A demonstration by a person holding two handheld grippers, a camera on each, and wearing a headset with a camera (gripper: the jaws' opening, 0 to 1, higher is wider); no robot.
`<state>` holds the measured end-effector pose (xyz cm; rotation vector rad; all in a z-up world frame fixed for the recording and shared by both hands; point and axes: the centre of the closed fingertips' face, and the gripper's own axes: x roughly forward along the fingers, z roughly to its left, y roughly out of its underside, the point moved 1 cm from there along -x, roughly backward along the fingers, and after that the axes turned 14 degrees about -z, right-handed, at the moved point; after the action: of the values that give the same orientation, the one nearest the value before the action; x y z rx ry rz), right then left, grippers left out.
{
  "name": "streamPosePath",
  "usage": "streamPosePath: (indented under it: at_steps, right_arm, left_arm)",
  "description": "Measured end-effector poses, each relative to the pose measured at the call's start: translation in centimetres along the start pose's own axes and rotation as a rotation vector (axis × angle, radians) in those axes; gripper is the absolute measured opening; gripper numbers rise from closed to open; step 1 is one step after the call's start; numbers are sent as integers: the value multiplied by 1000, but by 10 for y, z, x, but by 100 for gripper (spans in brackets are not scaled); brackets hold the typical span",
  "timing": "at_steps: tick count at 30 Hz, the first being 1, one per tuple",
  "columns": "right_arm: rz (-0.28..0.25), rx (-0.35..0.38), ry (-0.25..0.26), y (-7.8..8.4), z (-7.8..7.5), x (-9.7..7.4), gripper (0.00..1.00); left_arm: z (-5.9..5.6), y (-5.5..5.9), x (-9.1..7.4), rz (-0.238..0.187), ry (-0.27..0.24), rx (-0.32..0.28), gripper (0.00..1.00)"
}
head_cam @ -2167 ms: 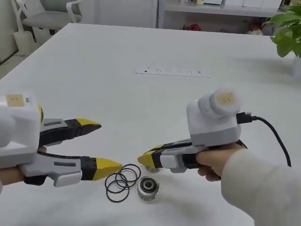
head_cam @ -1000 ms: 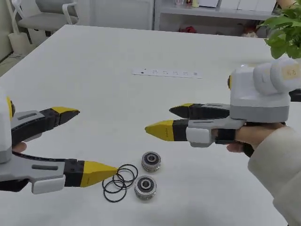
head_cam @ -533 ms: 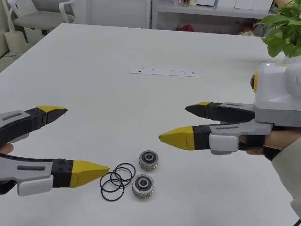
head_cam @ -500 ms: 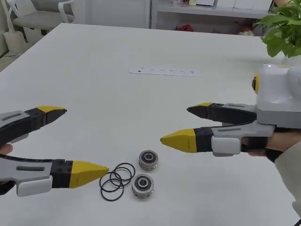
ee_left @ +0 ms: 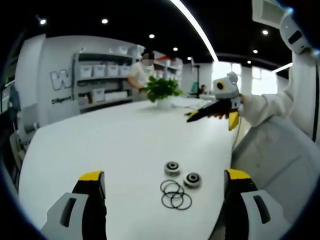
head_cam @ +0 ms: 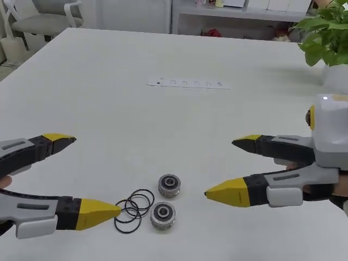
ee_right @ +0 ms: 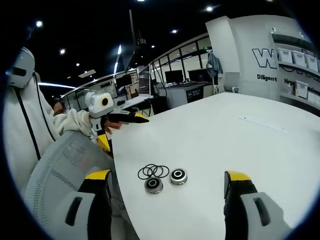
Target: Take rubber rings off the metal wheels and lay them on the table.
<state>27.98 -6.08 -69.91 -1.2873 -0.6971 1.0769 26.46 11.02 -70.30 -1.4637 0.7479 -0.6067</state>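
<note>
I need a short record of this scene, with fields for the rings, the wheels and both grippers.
rubber rings: several, black, an overlapping cluster flat on the table
far wheel: on the table, right of the rings
near wheel: beside the rings
left gripper: open, empty, near the rings
right gripper: open, empty, right of the wheels

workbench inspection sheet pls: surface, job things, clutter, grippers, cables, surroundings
surface: white table, no spills or marks seen
job's things: two metal wheels lying flat, close together; several rubber rings overlapping in a loose pile on the table beside them
clutter: flat white strip farther back
grippers: left gripper and right gripper both open, holding nothing, either side of the wheels
cables: nothing seen
surroundings: potted plant at the far right, chair beyond the far left edge, shelves
</note>
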Motion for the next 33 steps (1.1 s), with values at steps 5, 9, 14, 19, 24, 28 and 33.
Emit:
streamPosePath:
  at_steps: [5,9,14,19,24,28,33]
  right_arm:
    - [5,18,12,12,0,-11,94]
    - [18,35,21,24,2,-19,96]
    - [32,74,37,43,5,-30,97]
    - [37,111,57,54,3,-34,97]
    - [85,100,45,64,6,-33,98]
    - [112,104,40,71,6,-35,99]
    - [134,110,51,76,5,-36,98]
  left_arm:
    - [2,7,-2,-9,-3,-38,100]
    - [4,10,-4,-8,-12,-55,100]
    - [6,16,-5,-4,-21,-70,100]
    - [6,25,-7,14,-22,-85,100]
    - [5,33,-8,18,-25,-103,100]
    - [4,39,-10,29,-29,-114,100]
    - [2,50,-12,46,-31,-133,100]
